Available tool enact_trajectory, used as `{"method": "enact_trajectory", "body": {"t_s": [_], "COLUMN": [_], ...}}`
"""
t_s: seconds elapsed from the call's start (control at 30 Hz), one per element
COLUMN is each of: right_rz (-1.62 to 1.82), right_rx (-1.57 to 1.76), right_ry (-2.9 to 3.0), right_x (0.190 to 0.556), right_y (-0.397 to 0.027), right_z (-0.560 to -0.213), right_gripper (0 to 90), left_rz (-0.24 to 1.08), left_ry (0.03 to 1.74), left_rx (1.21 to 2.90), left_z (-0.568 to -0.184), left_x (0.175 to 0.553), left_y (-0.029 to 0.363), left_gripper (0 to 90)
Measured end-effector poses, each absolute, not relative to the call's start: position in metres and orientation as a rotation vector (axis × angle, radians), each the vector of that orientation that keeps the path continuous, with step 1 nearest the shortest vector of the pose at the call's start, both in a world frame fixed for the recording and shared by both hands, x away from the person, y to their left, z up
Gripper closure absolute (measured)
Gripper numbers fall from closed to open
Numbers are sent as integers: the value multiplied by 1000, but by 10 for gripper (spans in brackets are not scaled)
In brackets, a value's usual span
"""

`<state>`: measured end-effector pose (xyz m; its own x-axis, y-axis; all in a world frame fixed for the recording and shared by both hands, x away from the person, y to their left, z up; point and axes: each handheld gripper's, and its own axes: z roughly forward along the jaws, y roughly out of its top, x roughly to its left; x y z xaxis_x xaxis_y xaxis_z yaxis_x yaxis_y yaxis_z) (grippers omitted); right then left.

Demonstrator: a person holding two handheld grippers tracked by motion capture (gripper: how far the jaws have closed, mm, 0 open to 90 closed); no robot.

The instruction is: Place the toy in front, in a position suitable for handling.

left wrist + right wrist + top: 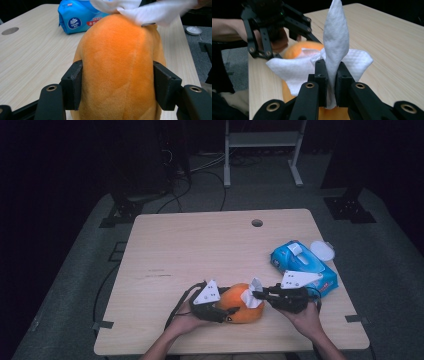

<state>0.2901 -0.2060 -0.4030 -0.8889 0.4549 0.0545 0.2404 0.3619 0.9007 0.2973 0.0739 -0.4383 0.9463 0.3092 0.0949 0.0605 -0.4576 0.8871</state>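
Observation:
An orange plush toy (239, 304) lies near the table's front edge. My left gripper (227, 312) is shut on it, and in the left gripper view both pads press into the sides of the orange plush toy (117, 67). My right gripper (257, 295) is shut on a white wet wipe (252, 296), which lies against the toy's right end. In the right gripper view the wipe (332, 57) stands up pinched between the pads (322, 75), draped over the toy (304, 48). The wipe (150, 11) also covers the toy's far end in the left gripper view.
A blue pack of wet wipes (302, 265) lies at the table's right side, with a round white lid (322, 251) beside it off the table edge. A cable hole (257, 223) sits at the far middle of the light wooden table (190, 250).

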Motion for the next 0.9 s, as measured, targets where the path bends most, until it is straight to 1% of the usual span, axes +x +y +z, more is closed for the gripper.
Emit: {"method": "enact_trajectory", "body": {"t_s": [0.07,0.1,0.13,0.17,0.2,0.27,0.3,0.43,0.5,0.6,0.67,0.8,0.9], "right_rz": [1519,1506,1517,1526,1531,1535,1548,1569,1556,1555,1550,1548,1579], "right_rx": [602,585,589,598,604,614,625,650,666,711,708,679,602], "right_ry": [2427,2428,2431,2440,2438,2439,2439,2449,2451,2463,2464,2457,2453], "right_x": [290,289,290,290,291,291,291,294,295,296,296,293,288], "right_y": [-201,-198,-199,-200,-201,-205,-207,-214,-218,-225,-225,-218,-203], "right_z": [-401,-402,-403,-404,-406,-407,-408,-411,-413,-417,-416,-407,-395], "right_gripper": [816,816,817,816,816,815,815,814,815,816,816,817,817], "left_rz": [291,269,228,206,177,151,135,149,145,128,149,210,279], "left_ry": [263,272,302,329,363,413,415,399,410,413,399,345,287], "left_rx": [2040,2036,2025,2019,2012,2015,2013,2021,2021,2015,2019,2025,2048], "left_z": [-438,-439,-438,-438,-438,-438,-439,-439,-440,-441,-439,-435,-430], "left_x": [298,299,301,303,305,308,309,309,310,312,310,304,295], "left_y": [75,77,79,79,81,82,83,84,86,89,87,82,71], "left_gripper": [349,339,304,230,186,114,108,270,298,309,319,337,344]}}
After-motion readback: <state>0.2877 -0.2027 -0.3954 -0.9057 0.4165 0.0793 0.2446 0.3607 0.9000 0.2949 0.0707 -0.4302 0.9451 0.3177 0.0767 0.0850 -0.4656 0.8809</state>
